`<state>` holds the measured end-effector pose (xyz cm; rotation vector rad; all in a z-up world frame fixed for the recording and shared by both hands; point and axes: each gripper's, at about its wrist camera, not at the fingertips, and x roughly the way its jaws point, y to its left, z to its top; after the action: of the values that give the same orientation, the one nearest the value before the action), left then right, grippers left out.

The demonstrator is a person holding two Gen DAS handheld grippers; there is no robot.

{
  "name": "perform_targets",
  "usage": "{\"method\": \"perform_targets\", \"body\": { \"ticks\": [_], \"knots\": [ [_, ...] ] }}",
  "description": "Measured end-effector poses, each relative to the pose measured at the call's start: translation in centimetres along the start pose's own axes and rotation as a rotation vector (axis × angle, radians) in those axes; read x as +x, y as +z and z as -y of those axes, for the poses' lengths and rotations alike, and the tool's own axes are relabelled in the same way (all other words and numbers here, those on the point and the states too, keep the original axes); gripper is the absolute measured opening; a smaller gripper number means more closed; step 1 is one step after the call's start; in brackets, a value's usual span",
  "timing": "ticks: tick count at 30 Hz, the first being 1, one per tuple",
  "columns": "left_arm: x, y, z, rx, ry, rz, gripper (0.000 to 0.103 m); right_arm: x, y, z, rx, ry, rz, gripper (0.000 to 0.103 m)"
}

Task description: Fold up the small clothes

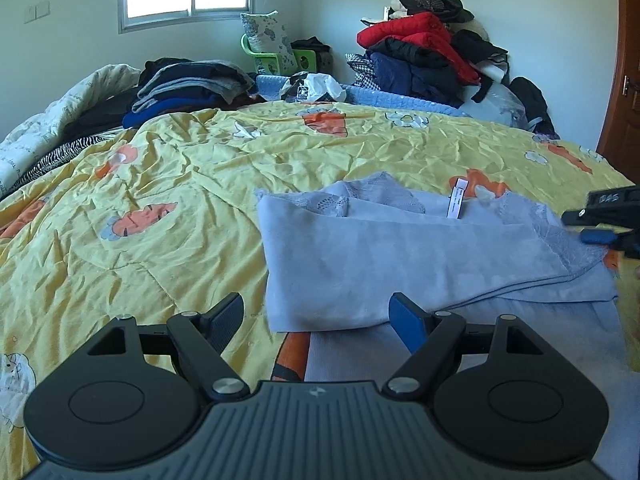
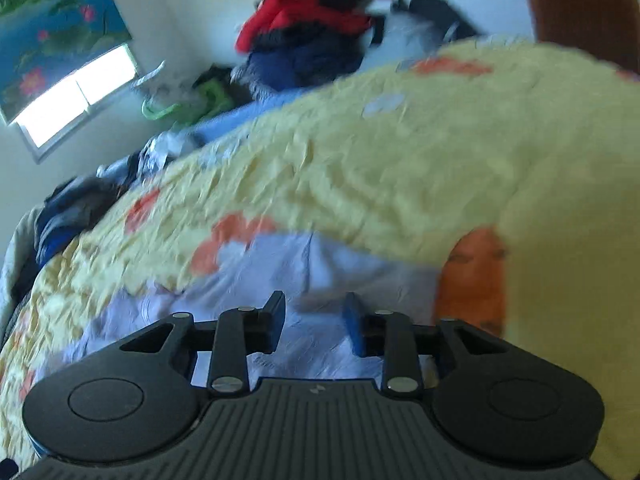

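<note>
1. The left gripper (image 1: 316, 322) has its two fingers spread wide with nothing pinched; the near left corner of the pale blue-grey folded cloth garment (image 1: 400, 256) lies between them.
2. The right gripper (image 2: 314, 322) is partly spread over the same garment (image 2: 304, 276), not pinching it. This view is blurry, so whether it touches the cloth is hard to tell.
3. In the left view the right gripper (image 1: 604, 226) is cut off at the picture's edge, at the garment's far right side.
4. The garment lies on the crumpled yellow quilt with orange carrots (image 1: 160, 184).
5. Far beyond, a green plastic basket (image 1: 272, 58) holds a flowery pillow (image 1: 266, 34).
</note>
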<state>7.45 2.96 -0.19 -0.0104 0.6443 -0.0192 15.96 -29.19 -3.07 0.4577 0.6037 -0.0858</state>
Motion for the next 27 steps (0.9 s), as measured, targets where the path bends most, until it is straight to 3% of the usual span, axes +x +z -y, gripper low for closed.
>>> {"method": "perform_targets", "body": {
  "ticks": [4,6,9,12,17,21,27],
  "knots": [
    [0.2,-0.3,0.1,-0.014,-0.016,-0.024,0.08,-2.9,-1.1,-1.5,-0.131,0.078,0.018,0.055],
    [0.3,-0.6,0.4,-0.013,-0.022,-0.032,0.08,-3.4,-2.2,-2.3,-0.214,0.099,-0.014,0.057],
    [0.3,-1.0,0.8,-0.006,-0.034,-0.046,0.08,-2.4,-3.1,-2.3,-0.285,0.021,-0.077,0.058],
    [0.0,-1.5,1.1,0.015,-0.03,-0.048,0.08,-2.6,-3.6,-1.9,-0.274,-0.034,-0.07,0.058],
    [0.3,-2.3,1.2,0.015,-0.036,-0.076,0.08,-4.4,-4.8,-2.4,-0.303,0.028,-0.062,0.064],
    [0.1,-2.9,1.4,0.033,-0.036,-0.085,0.08,-4.2,-5.5,-2.0,-0.314,-0.01,-0.084,0.064],
    [-0.2,-3.4,1.4,0.031,-0.039,-0.094,0.08,-8.0,-6.3,-2.2,-0.282,0.04,-0.043,0.066]
  ]
}}
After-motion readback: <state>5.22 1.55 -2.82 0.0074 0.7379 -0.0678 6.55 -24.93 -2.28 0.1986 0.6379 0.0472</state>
